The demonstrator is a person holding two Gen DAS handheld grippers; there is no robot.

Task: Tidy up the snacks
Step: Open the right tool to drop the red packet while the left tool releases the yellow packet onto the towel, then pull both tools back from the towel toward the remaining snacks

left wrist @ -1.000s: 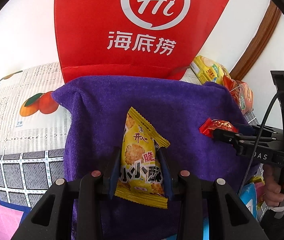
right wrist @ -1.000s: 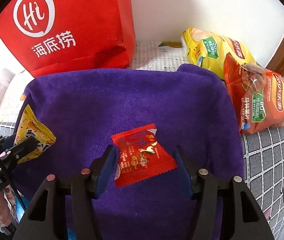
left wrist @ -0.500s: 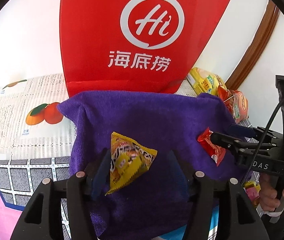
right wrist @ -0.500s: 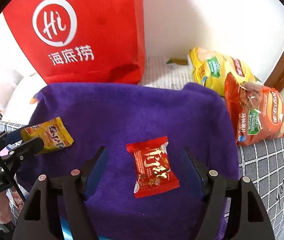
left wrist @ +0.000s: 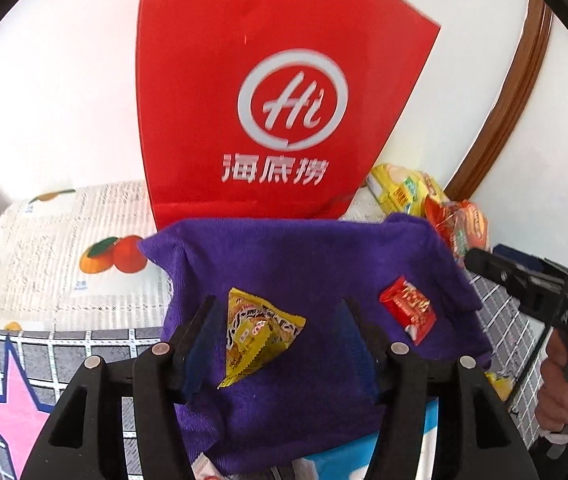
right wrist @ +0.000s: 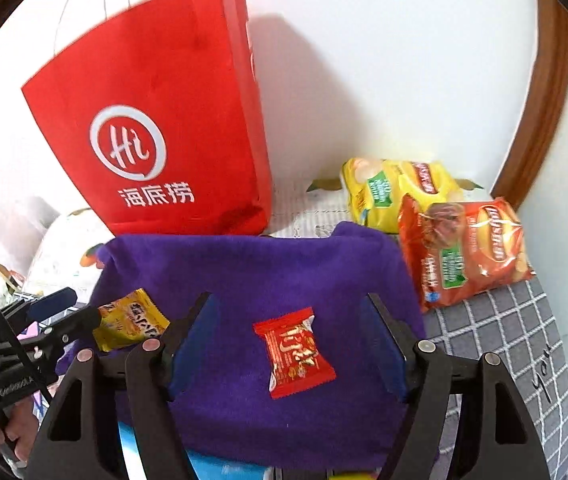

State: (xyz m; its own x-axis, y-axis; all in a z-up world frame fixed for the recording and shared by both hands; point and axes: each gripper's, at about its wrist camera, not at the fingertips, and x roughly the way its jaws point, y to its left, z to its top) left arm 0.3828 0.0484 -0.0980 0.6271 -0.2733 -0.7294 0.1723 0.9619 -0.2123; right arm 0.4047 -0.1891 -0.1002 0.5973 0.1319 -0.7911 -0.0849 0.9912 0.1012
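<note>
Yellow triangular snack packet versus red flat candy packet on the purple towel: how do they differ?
The yellow triangular snack packet is puffed and pyramid-shaped; the red flat candy packet is a thin rectangle. The yellow lies towards the towel's left side, the red towards its right. Both rest on the purple towel, ungripped.

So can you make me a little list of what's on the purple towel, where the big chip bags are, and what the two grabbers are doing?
surface: purple towel
on towel, left: yellow snack packet, lying between the open left gripper fingers, not pinched
on towel, right: red snack packet, lying flat between the open right gripper fingers
behind towel: red paper bag, standing upright
right of towel: yellow chip bag and orange chip bag, off the towel
</note>
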